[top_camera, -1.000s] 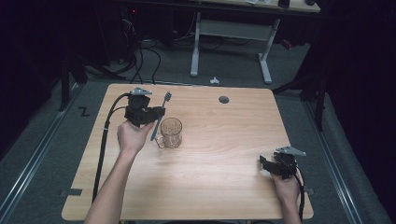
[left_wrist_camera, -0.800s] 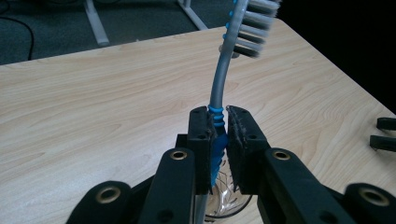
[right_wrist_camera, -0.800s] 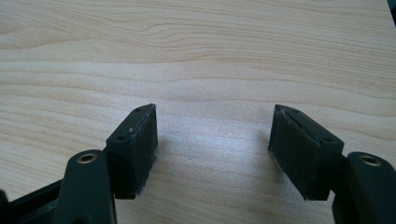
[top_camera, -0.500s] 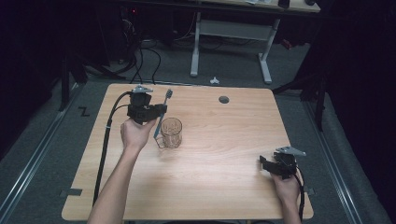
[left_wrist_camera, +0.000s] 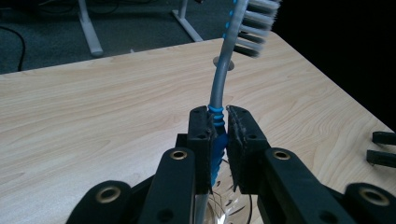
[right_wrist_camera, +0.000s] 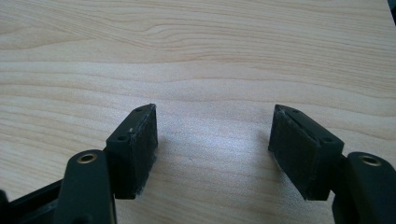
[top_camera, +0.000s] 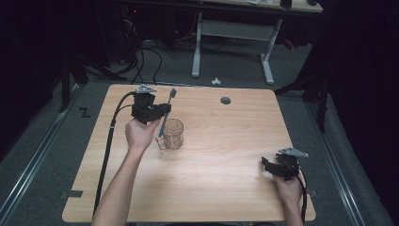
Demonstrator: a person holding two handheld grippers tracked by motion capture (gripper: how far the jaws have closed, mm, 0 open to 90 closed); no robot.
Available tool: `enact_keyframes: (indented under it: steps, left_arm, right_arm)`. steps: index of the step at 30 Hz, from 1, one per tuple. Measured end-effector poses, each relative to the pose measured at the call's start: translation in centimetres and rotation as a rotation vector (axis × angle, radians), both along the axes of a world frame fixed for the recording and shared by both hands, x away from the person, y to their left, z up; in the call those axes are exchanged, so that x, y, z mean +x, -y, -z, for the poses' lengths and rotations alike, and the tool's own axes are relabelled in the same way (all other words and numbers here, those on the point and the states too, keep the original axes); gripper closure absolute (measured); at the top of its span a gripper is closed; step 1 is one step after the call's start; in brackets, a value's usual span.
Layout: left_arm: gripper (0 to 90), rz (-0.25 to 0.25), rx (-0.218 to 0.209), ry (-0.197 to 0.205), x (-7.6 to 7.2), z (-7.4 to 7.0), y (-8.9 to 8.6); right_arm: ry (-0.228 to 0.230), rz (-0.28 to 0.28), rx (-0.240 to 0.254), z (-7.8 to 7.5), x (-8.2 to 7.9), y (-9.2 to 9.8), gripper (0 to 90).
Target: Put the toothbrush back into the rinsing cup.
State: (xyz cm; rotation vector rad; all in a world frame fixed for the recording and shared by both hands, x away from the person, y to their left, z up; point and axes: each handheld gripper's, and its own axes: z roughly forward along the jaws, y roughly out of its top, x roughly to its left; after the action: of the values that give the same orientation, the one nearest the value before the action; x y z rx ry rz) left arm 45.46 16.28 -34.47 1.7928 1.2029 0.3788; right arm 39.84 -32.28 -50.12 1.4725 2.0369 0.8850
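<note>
My left gripper point(top_camera: 164, 109) sits at ten o'clock, raised off the table, jaws clamped on a toothbrush point(left_wrist_camera: 219, 93). My right gripper point(right_wrist_camera: 212, 149) rests low at four o'clock, jaws spread wide with nothing between them.

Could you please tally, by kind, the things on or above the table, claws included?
Toothbrush: 1, clamped in the left claw over the glass
Clear glass cup: 1
Claws: 2, the right claw open and holding nothing
Total: 4
</note>
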Motion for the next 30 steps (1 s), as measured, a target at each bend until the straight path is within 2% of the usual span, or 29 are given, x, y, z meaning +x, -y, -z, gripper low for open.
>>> enact_keyframes:
  steps: [14,30]
  left_arm:
    - [79.7,-0.003,-0.003,-0.019,0.06,0.5,-0.44]
    - [79.5,-0.006,0.022,-0.036,-0.45,0.84,-0.98]
  right_arm:
    - [0.0,0.0,-0.001,0.0,-0.01,-0.03,32.8]
    - [0.0,0.001,0.003,0.0,0.01,0.02,32.8]
